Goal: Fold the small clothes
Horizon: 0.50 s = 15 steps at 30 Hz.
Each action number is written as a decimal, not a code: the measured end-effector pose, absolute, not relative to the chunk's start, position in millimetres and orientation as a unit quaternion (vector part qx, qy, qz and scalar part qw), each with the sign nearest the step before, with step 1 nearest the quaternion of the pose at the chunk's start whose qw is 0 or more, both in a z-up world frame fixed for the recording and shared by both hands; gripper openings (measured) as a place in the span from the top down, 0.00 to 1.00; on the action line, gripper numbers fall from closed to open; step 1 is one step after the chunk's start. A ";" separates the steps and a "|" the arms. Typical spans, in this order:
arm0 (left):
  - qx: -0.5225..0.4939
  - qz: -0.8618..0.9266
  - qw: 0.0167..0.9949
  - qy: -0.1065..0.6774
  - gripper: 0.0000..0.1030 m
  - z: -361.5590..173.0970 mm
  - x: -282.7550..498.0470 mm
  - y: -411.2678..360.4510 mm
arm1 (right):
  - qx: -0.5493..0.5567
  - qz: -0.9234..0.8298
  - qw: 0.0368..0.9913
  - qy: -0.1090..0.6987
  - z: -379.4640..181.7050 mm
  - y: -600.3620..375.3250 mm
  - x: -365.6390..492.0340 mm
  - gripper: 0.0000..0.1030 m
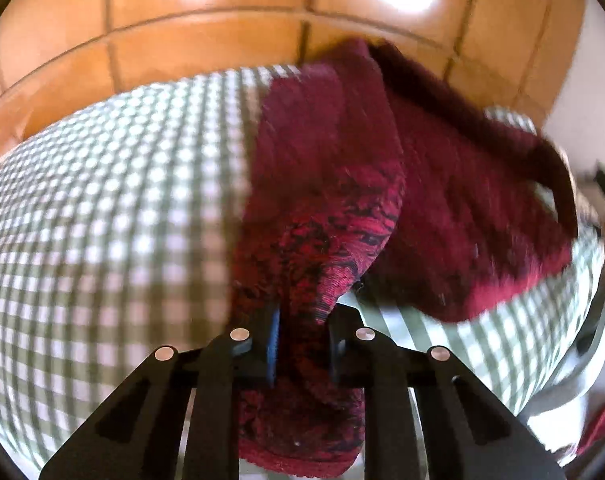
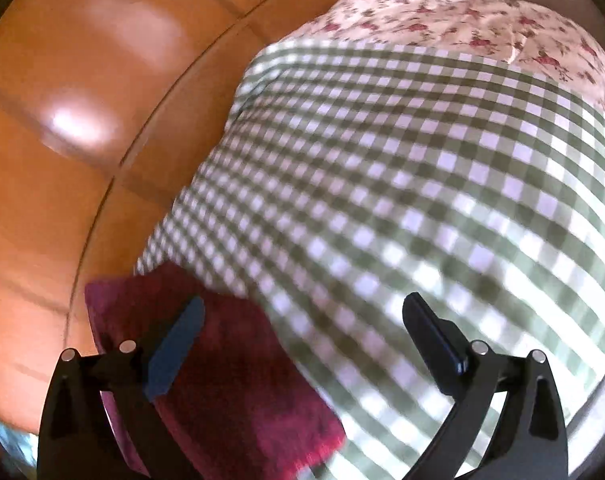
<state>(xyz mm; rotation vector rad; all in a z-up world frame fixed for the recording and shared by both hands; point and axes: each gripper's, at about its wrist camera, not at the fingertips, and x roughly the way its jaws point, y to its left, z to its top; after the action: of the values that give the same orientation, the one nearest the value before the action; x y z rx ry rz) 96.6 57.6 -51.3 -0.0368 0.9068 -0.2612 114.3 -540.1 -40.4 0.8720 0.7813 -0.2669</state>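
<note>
A dark red knitted garment (image 1: pixel 342 184) hangs from my left gripper (image 1: pixel 302 344), which is shut on its edge, and drapes over the green and white checked tablecloth (image 1: pixel 114 216). The far part of the garment is blurred. In the right wrist view my right gripper (image 2: pixel 302 340) is open and empty above the checked cloth (image 2: pixel 402 184). A flat piece of the dark red garment (image 2: pixel 238 376) lies under its left finger (image 2: pixel 178 344), at the cloth's near left edge.
An orange tiled floor (image 1: pixel 206 40) lies beyond the table; it also shows in the right wrist view (image 2: pixel 82 120). A floral cloth (image 2: pixel 462 12) lies at the far end of the checked cloth. A bit of red fabric (image 1: pixel 600 424) shows at the lower right.
</note>
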 end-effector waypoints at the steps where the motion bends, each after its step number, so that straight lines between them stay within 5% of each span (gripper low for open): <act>1: -0.032 -0.117 0.896 0.428 0.84 -41.6 101.1 68.6 | 0.398 -0.118 0.832 0.369 -42.1 -533.9 110.0 0.04; 15: -0.104 0.136 0.910 0.378 0.81 36.5 255.1 216.7 | 0.258 0.021 0.861 0.438 -37.8 -400.7 131.4 0.04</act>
<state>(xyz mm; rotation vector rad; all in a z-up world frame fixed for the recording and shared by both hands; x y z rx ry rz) 255.1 216.7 36.5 -0.2135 0.7793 0.2802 131.4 -400.7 -37.8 0.5409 0.9179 0.0446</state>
